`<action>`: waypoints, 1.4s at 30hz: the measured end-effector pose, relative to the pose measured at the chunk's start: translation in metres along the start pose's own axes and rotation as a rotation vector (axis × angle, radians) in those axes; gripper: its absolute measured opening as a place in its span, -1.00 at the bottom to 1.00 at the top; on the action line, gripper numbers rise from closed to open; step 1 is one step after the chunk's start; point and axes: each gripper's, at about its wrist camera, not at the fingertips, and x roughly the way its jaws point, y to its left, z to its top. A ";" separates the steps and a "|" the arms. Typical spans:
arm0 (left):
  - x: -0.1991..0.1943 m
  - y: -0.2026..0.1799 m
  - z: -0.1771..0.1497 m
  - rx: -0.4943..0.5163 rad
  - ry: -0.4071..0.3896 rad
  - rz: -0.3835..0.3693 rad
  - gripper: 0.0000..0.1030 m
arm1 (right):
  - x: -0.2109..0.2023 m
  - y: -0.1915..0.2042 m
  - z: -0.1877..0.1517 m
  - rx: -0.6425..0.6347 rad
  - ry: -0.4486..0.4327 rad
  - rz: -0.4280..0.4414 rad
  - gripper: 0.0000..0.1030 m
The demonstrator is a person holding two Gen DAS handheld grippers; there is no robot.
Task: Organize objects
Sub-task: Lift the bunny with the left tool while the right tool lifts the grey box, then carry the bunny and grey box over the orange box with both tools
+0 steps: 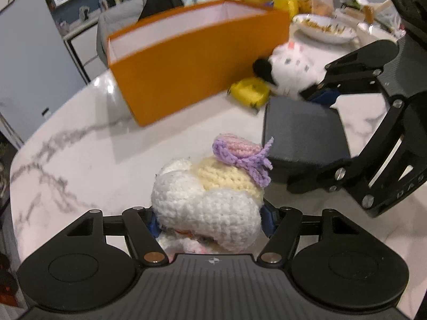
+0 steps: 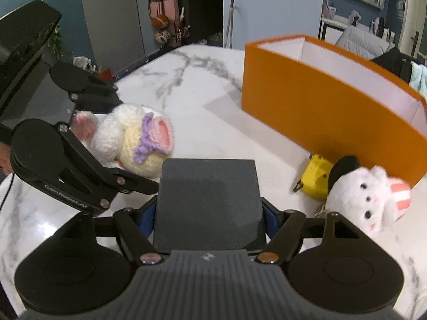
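My left gripper (image 1: 210, 221) is shut on a white and cream crocheted toy (image 1: 210, 194) with pink ears and a purple bow; the toy also shows in the right wrist view (image 2: 136, 141), held just above the marble table (image 1: 88, 160). My right gripper (image 2: 209, 218) is shut on a dark grey box (image 2: 208, 200), which also shows in the left wrist view (image 1: 304, 130). An open orange box (image 1: 192, 66) with a white inside stands on the table beyond both; it also shows in the right wrist view (image 2: 325, 98).
A white plush cat (image 2: 368, 202) and a yellow toy (image 2: 317, 177) lie against the orange box's side. A white plate (image 1: 323, 28), yellow packets and bags crowd the far end of the table. A chair with a blue cloth stands behind the box.
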 end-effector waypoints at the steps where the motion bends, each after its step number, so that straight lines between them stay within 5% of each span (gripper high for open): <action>1: -0.005 -0.002 0.005 0.001 -0.014 0.001 0.51 | -0.005 0.000 0.002 -0.003 -0.010 0.000 0.48; 22: -0.035 -0.004 0.130 -0.016 -0.254 0.081 0.50 | -0.098 -0.061 0.067 -0.015 -0.218 -0.191 0.48; 27: -0.020 0.003 0.159 0.002 -0.283 0.110 0.48 | -0.095 -0.079 0.084 -0.050 -0.240 -0.269 0.48; 42: 0.055 0.038 0.200 0.034 -0.265 0.157 0.48 | -0.027 -0.149 0.127 -0.077 -0.190 -0.279 0.48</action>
